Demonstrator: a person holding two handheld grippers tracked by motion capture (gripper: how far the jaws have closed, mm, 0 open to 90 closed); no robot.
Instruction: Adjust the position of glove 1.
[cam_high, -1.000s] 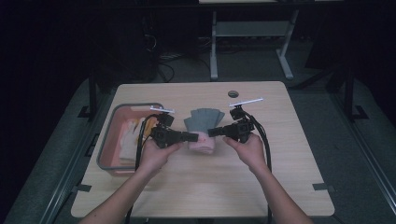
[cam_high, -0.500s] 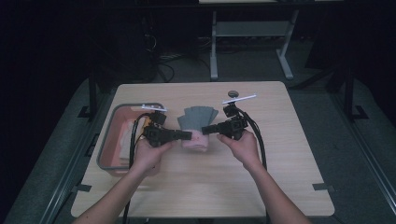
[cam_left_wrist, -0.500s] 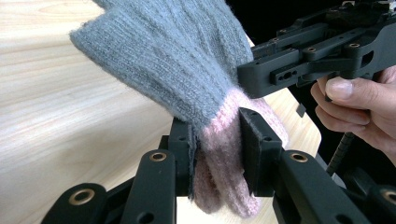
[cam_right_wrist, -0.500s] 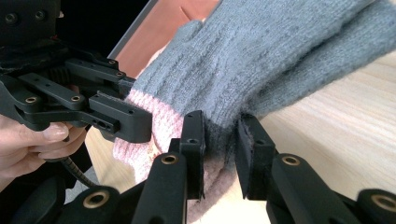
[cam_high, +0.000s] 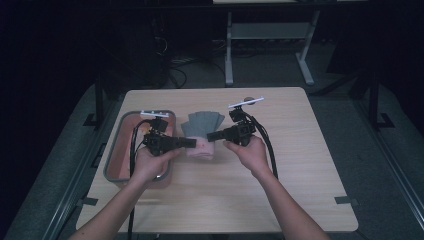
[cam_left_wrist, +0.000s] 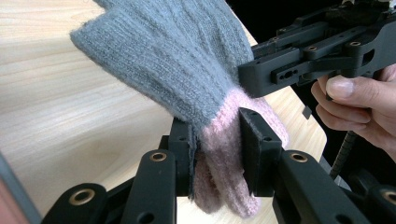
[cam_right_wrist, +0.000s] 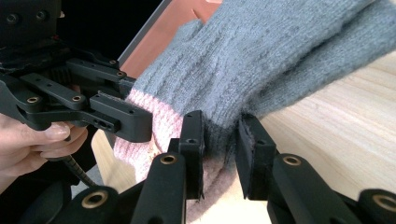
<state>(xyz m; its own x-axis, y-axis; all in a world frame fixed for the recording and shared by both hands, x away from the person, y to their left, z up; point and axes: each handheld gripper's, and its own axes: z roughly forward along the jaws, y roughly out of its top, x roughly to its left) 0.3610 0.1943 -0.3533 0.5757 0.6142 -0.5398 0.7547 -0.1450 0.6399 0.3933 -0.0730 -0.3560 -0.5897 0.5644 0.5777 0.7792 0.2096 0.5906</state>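
Both your hands drifted toward the tray (cam_high: 116, 150) with the glove (cam_high: 201, 131). Your left gripper (cam_high: 194, 143) and right gripper (cam_high: 209, 136) met level, each clamping its fuzzy grey-and-pink knit cuff.

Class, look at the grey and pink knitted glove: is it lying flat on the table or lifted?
Partly lifted: both grippers, left gripper and right gripper, pinch the glove at its pink cuff, grey fingers trailing toward the table.

We seem to be in a lab or test room set up for recording. A plain light-wood table (cam_high: 215, 195) stands at the centre of the high view on dark grey floor covering, its corners marked with tape. At the top of the frame, cables (cam_high: 175, 65) trail across the floor beside the white metal legs of a second bench (cam_high: 265, 35). The surroundings are dark.
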